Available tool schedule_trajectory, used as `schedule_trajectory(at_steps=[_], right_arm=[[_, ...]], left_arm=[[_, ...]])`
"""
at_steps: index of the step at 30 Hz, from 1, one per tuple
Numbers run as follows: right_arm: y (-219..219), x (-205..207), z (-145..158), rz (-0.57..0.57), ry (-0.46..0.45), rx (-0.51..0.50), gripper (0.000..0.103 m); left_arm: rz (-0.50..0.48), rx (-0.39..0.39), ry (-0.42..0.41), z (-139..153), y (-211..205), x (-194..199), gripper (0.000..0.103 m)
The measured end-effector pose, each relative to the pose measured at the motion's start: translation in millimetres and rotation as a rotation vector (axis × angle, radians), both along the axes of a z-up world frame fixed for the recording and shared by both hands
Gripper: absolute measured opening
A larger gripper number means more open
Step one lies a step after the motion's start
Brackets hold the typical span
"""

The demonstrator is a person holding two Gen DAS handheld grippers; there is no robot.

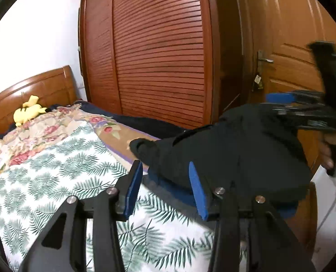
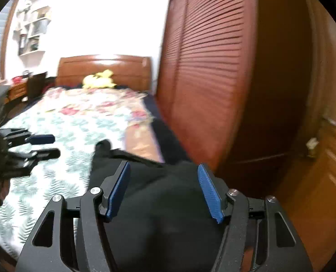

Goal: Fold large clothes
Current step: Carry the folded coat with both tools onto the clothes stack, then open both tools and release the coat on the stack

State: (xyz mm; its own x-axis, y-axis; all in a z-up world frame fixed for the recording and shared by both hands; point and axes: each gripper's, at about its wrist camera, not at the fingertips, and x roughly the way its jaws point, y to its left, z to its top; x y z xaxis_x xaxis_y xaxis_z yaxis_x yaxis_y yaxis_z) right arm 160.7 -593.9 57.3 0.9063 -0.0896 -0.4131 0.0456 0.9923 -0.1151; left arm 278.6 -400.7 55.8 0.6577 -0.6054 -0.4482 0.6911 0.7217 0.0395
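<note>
Black garment [image 1: 235, 149] lies bunched in a dark heap on the bed [image 1: 54, 163]; left claw [image 1: 165, 179] and right claw [image 2: 164, 181] both apart, gripping nothing.

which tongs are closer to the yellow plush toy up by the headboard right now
Left. The left tongs hang over the fern-print bedspread, further up the bed toward the yellow plush toy. The right tongs sit at the bed's foot corner, over the black garment.

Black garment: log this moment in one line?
black garment bunched on bed | left gripper open | right gripper open | fold not done
</note>
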Motion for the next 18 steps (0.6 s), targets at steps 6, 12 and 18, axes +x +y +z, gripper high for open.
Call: schedule_trajectory(at_steps=[6,12,18], right_arm=[[-19.1,19.4,-18.3,-0.036,0.107,0.028,0.060],[-59.5,15.9,-52.4,-0.148,0.253,0.044,0.053],[-73.4,2.4,-75.3,-0.225,0.305,0.128,0.052]], left_arm=[[-0.002,-0.004,-0.022,-0.3,33.6,-29.5,0.044],[0.003,-0.020,-0.020,2.7,57.7,-43.3,0.045],[0.024,-0.031,-0.011,0.1,82.4,-53.8,0.047]])
